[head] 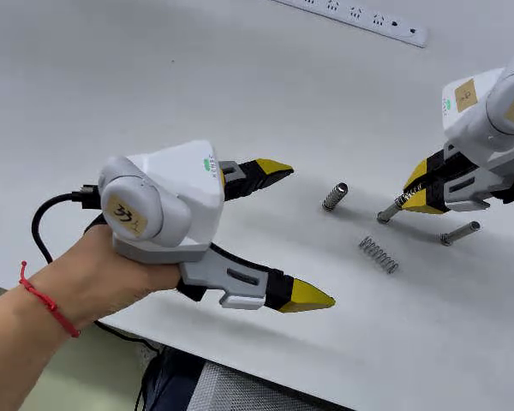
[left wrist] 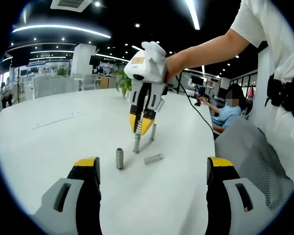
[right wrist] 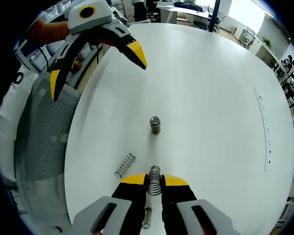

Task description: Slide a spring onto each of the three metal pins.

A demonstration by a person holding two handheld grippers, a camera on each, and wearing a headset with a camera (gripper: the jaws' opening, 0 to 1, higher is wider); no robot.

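The right gripper (right wrist: 155,179) is clenching a spring (right wrist: 155,172) around a pin (head: 385,214) at the table's right; the left gripper (head: 301,233) is hanging wide open, near left. A loose spring (head: 378,254) and bare pin (head: 459,233) are waiting nearby. Squeezed coils could snag, tipping the pin

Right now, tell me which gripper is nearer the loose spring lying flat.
Right. The right gripper stands just beside the loose spring, clamping another spring; the left gripper hovers open, farther off.

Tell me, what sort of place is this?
Probably an open-plan office: a big white table, long ceiling light strips, more desks behind, and a mesh office chair at the table's edge.
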